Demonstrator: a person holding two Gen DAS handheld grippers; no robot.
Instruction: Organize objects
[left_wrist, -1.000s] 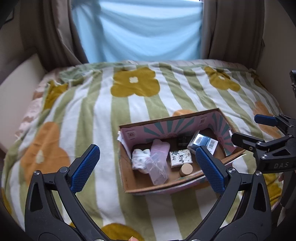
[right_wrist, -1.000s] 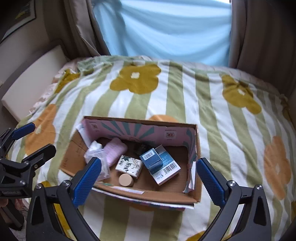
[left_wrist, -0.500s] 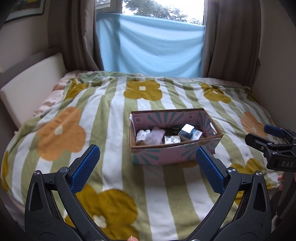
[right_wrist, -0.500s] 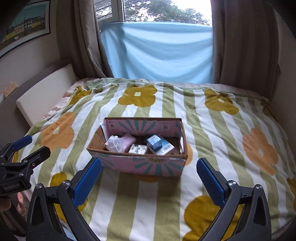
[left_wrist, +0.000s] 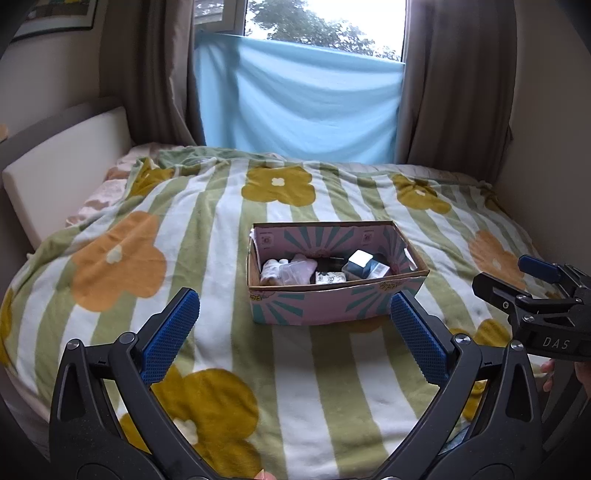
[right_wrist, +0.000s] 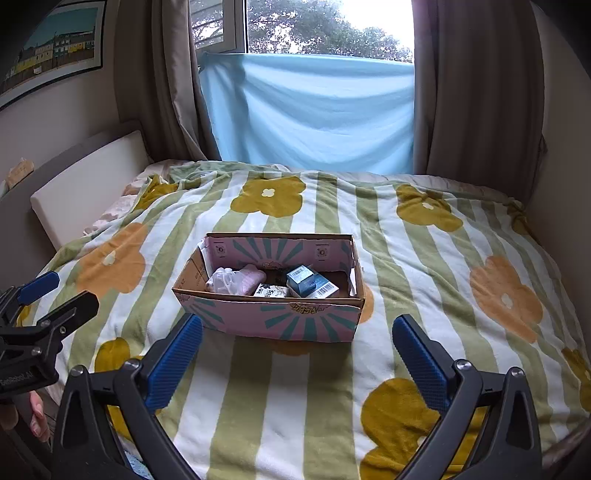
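Cardboard box (right_wrist: 273, 317), pink with teal sunburst print, open-topped, upright on the bed; holds blue barcoded cartons (right_wrist: 308, 282), a pink pouch (right_wrist: 251, 280), a white floral packet (right_wrist: 271, 291) and clear wrapping (left_wrist: 291, 269)

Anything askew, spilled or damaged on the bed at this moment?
Nothing stands out. The cardboard box sits upright on the blanket with its items inside; nothing lies spilled around it. Both grippers, left and right, are open and empty.

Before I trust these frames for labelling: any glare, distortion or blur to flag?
Left wrist view: window blown out, fisheye bends the curtains, box contents dim but sharp. Right wrist view: same overexposed sky, dark vignette corners, box labels readable; no motion blur in either.
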